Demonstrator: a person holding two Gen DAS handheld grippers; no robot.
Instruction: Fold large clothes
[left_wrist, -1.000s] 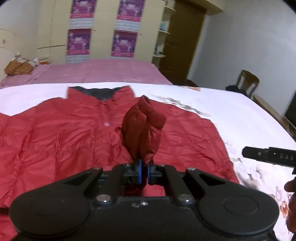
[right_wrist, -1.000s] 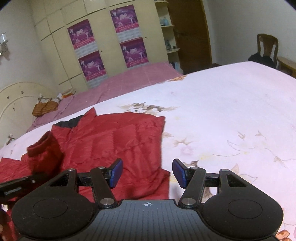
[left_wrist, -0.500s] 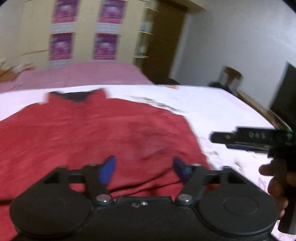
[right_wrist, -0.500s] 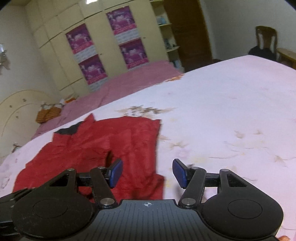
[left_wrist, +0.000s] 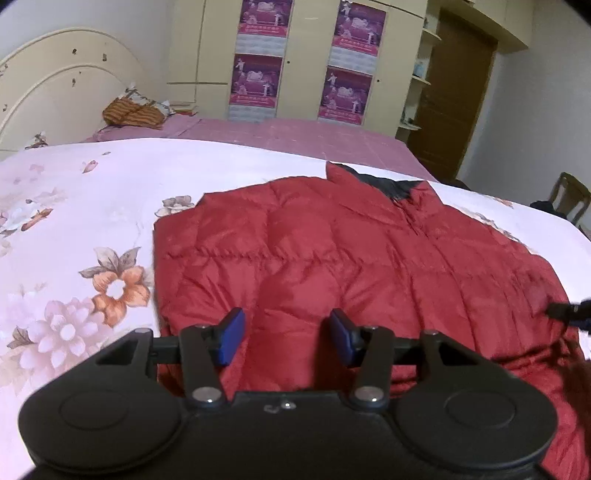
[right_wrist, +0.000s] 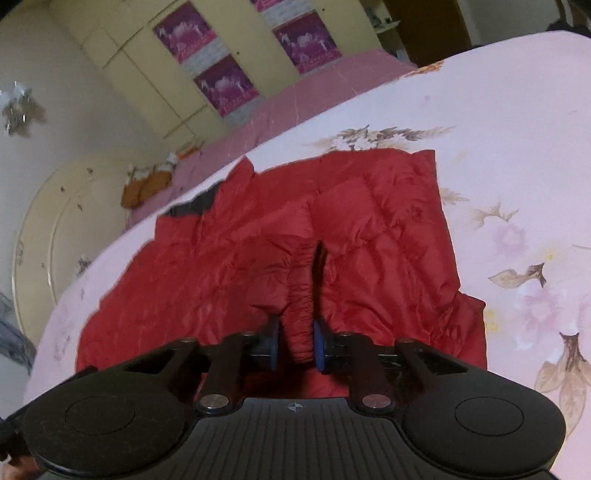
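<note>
A red quilted down jacket (left_wrist: 351, 254) with a dark collar lining lies spread on the floral bed sheet (left_wrist: 74, 221); it also shows in the right wrist view (right_wrist: 258, 251). My left gripper (left_wrist: 286, 336) is open and empty, just above the jacket's near left part. My right gripper (right_wrist: 295, 345) is shut on a bunched sleeve cuff (right_wrist: 301, 317) of the jacket, near the jacket's lower middle. The tip of the right gripper shows at the right edge of the left wrist view (left_wrist: 569, 314).
A pink bedspread (left_wrist: 280, 133) lies beyond the sheet, with a striped bundle (left_wrist: 133, 112) by the cream headboard (left_wrist: 55, 81). Cupboards with purple posters (left_wrist: 255, 81) and a brown door (left_wrist: 454, 96) stand behind. A wooden chair (left_wrist: 569, 195) is at the far right.
My left gripper let go of the sleeve, opened and swung left over the jacket's left side. My right gripper moved in over the jacket and shut on the sleeve cuff.
</note>
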